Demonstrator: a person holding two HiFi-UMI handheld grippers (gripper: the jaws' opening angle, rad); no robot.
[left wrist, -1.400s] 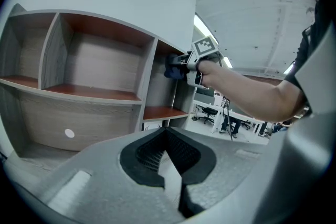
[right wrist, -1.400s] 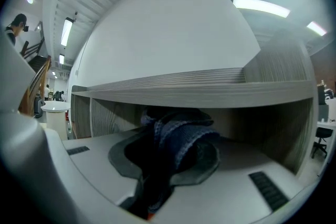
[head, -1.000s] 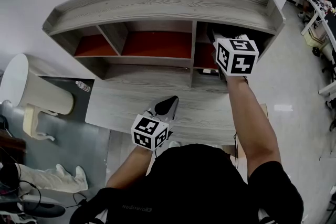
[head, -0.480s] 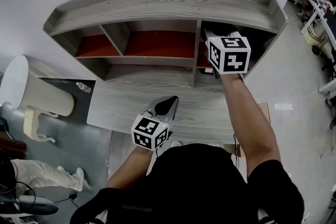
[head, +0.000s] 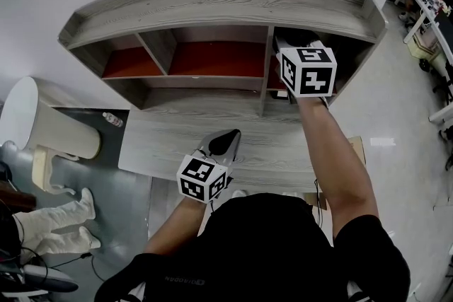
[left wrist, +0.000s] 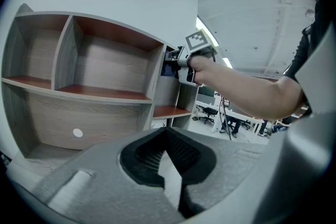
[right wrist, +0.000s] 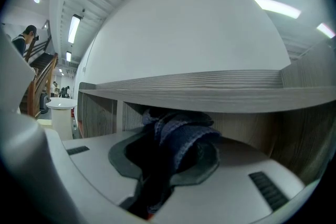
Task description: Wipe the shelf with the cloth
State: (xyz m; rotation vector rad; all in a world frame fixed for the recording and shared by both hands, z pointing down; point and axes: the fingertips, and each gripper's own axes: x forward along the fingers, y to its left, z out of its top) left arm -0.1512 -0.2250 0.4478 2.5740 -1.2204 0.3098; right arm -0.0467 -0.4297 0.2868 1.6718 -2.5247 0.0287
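Note:
The grey wooden shelf unit [head: 212, 3] with red-brown boards stands on a grey desk against the white wall. My right gripper [head: 294, 39] reaches into the upper right compartment, just under the top board [right wrist: 210, 94]. It is shut on a bunched dark blue cloth [right wrist: 178, 139] that fills the space between its fingers. In the left gripper view, the right gripper [left wrist: 176, 63] shows at that compartment's mouth. My left gripper [head: 226, 136] hovers low over the desk in front of the shelf's middle. Its pads [left wrist: 181, 152] meet at the tip with nothing between them.
The desk top [head: 163, 141] runs in front of the shelf. A white round stand [head: 42, 124] and a small bottle [head: 112, 117] are at the left. Someone's legs in white [head: 49, 237] are on the floor at lower left. Office desks [head: 432, 10] stand at the far right.
My right gripper has shifted a little left and deeper into the right compartment with the cloth. The left gripper has stayed put. The legs at lower left have moved.

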